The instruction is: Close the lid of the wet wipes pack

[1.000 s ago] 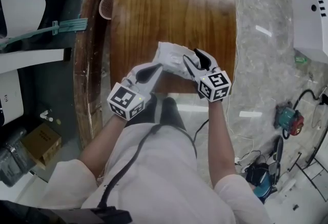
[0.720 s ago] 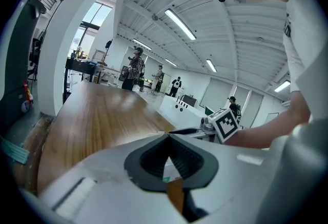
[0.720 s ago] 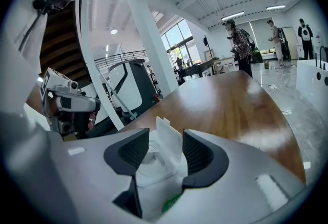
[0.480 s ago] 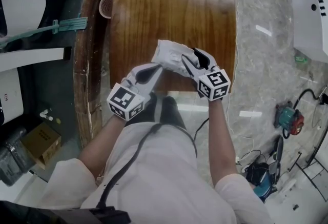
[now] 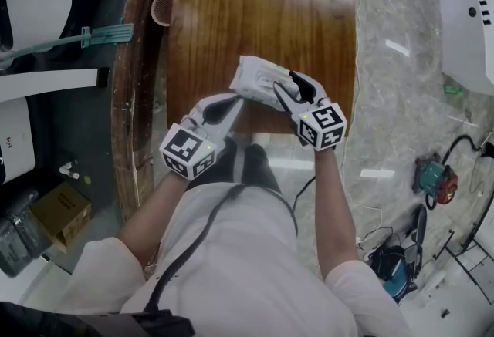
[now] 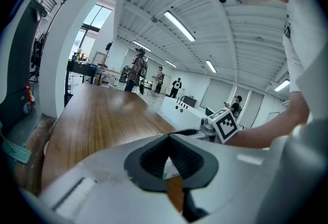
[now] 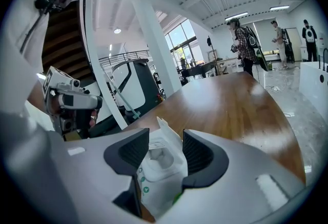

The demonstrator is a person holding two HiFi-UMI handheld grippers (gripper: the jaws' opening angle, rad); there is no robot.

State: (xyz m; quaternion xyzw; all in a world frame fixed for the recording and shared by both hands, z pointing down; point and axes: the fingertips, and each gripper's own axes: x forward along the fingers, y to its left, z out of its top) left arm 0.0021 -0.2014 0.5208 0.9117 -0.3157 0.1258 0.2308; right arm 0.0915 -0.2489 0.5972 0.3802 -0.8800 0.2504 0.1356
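Observation:
The white wet wipes pack is at the near edge of the wooden table. My right gripper is shut on its right end. In the right gripper view the pack fills the gap between the dark pads, and its lid flap stands open above the dispensing hole. My left gripper is shut, its tips at the pack's near-left corner. In the left gripper view the jaws meet, and a bit of the pack's printed edge shows below them. I cannot tell whether they pinch it.
A dark wooden ledge runs along the table's left side, with a small round basket at its far end. A white machine stands at the right. Cables and tools lie on the marble floor. Several people stand far off.
The pack and my right gripper have shifted slightly away from me over the table edge. The left gripper has barely moved.

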